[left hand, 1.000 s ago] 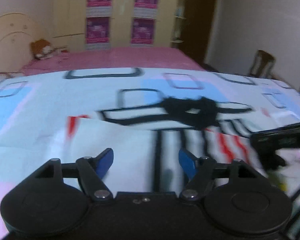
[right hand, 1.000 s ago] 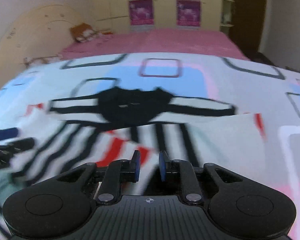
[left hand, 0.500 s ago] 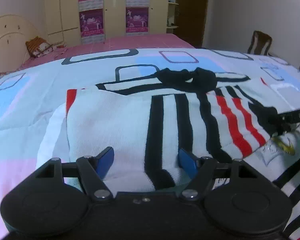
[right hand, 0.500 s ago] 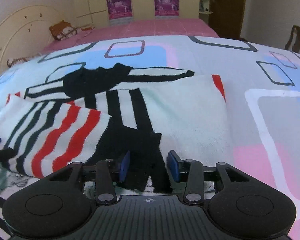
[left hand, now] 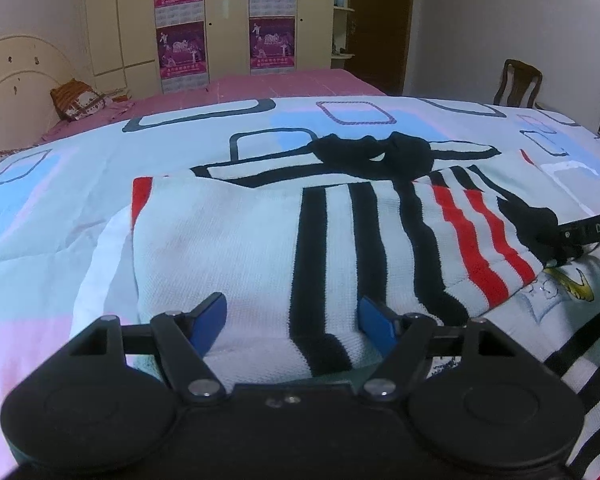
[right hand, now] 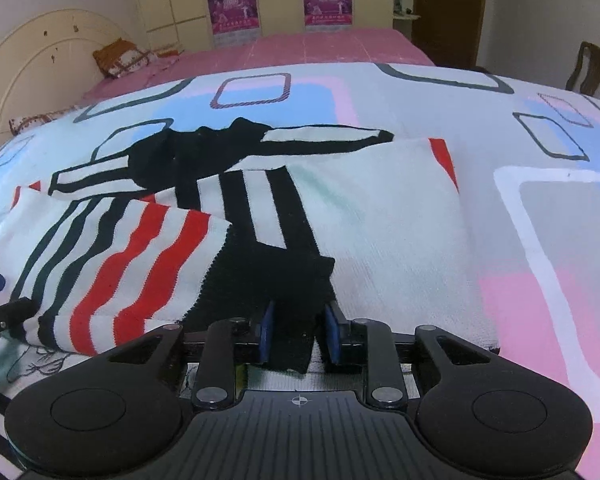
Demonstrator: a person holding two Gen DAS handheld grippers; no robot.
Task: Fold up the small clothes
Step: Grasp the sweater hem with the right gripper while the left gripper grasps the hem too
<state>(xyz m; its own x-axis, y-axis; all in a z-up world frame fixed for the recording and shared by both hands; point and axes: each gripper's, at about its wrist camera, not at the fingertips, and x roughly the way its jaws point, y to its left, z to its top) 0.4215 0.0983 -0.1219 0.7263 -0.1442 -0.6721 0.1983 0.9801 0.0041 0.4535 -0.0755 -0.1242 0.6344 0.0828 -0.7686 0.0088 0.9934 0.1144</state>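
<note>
A small white knit sweater (left hand: pixel 228 248) with black and red stripes lies folded on the bed; it also shows in the right wrist view (right hand: pixel 380 216). Its black collar (left hand: pixel 372 156) points away. My left gripper (left hand: pixel 292 320) is open, its blue pads (left hand: pixel 210 322) spread over the sweater's near edge. My right gripper (right hand: pixel 298 332) is open a little, with the sweater's black cuff (right hand: pixel 292 292) lying loose between its blue pads (right hand: pixel 266 330). The right gripper's tip (left hand: pixel 572 236) shows at the right of the left wrist view, at the striped sleeve end.
The bed carries a white quilt (right hand: pixel 540 184) with blue, pink and outlined squares. Another pale printed garment (left hand: pixel 556 292) lies under the sweater at the near right. A pink sheet (left hand: pixel 260 84), headboard (right hand: pixel 40 64), wardrobe and chair (left hand: pixel 518 82) stand beyond.
The sweater was folded over towards me and has come to rest flat. My right gripper opened from nearly shut and let go of the black cuff. My left gripper stayed open.
</note>
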